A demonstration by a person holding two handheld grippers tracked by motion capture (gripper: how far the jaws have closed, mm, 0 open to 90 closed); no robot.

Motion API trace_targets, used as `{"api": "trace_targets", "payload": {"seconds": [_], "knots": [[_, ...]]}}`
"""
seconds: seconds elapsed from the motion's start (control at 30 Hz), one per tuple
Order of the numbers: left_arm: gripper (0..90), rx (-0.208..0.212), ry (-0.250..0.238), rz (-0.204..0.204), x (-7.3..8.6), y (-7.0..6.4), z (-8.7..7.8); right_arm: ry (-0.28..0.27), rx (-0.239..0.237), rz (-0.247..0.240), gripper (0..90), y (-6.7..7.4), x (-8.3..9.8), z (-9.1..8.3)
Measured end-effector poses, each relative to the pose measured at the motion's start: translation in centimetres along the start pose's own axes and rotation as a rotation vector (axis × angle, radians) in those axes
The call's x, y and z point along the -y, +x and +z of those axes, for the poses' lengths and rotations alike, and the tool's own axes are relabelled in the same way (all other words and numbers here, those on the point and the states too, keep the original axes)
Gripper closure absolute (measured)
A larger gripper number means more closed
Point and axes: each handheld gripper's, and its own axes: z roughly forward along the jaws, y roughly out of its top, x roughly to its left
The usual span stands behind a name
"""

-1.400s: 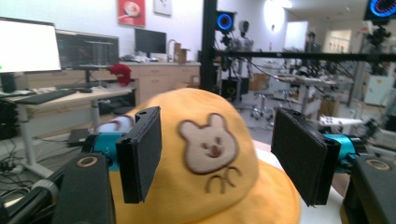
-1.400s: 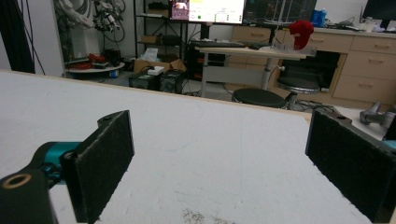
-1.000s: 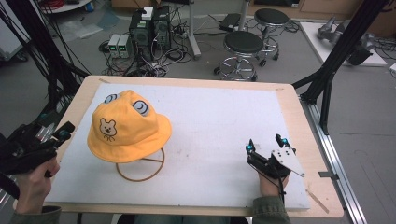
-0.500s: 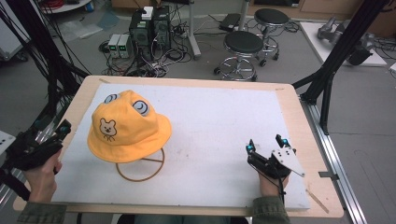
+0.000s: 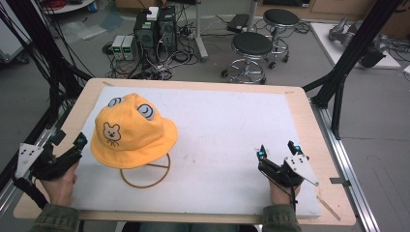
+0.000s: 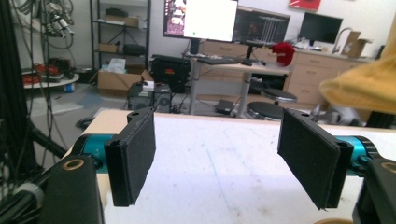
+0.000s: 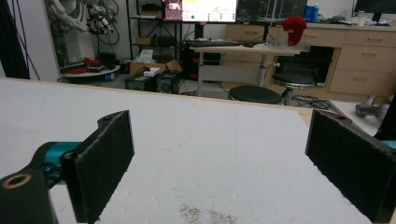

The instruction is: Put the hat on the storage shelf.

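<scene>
A yellow bucket hat [image 5: 131, 131] with a bear face and two ears sits on a brown wire stand [image 5: 145, 176] on the left half of the white mat [image 5: 227, 130]. My left gripper [image 5: 70, 139] is at the table's left edge, just left of the hat's brim, with its jaws open and nothing between them. In the left gripper view the brim [image 6: 364, 88] hangs at the upper right, beyond the open left gripper [image 6: 224, 158]. My right gripper [image 5: 277, 151] rests near the front right of the mat, open and empty. The right gripper [image 7: 219, 163] faces bare mat.
The mat lies on a wooden table [image 5: 309, 125] with a metal rail along its right side. Black frame posts [image 5: 348, 63] stand at both sides. Two stools [image 5: 251, 48] and computer boxes [image 5: 154, 29] sit on the floor past the far edge.
My left gripper has moved right from outside the table's left edge to close beside the hat. The right gripper and the hat have stayed put.
</scene>
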Motion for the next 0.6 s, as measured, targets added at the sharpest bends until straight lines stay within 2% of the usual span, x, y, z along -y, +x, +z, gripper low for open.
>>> {"api": "trace_targets", "payload": {"seconds": [0.23, 0.3, 0.37, 0.4, 0.6], "knots": [[26.7, -0.054, 0.01, 0.019, 1.3, 0.0, 0.1, -0.001, 0.007, -0.002, 6.8, -0.1, 0.0, -0.1], [26.5, -0.062, 0.015, 0.015, 1.5, 0.1, 0.1, 0.0, 0.009, 0.0, 6.8, -0.1, 0.0, -0.1], [26.5, -0.061, 0.017, -0.012, 1.7, -0.1, -0.1, 0.005, 0.012, 0.003, 6.8, -0.1, 0.0, -0.1], [26.5, -0.059, 0.022, -0.014, 1.9, -0.2, -0.3, 0.007, 0.012, 0.009, 6.8, -0.1, 0.0, -0.1], [26.5, -0.071, 0.039, 0.012, 2.5, -0.4, -0.2, 0.011, 0.016, 0.013, 6.8, -0.2, 0.1, -0.4]]}}
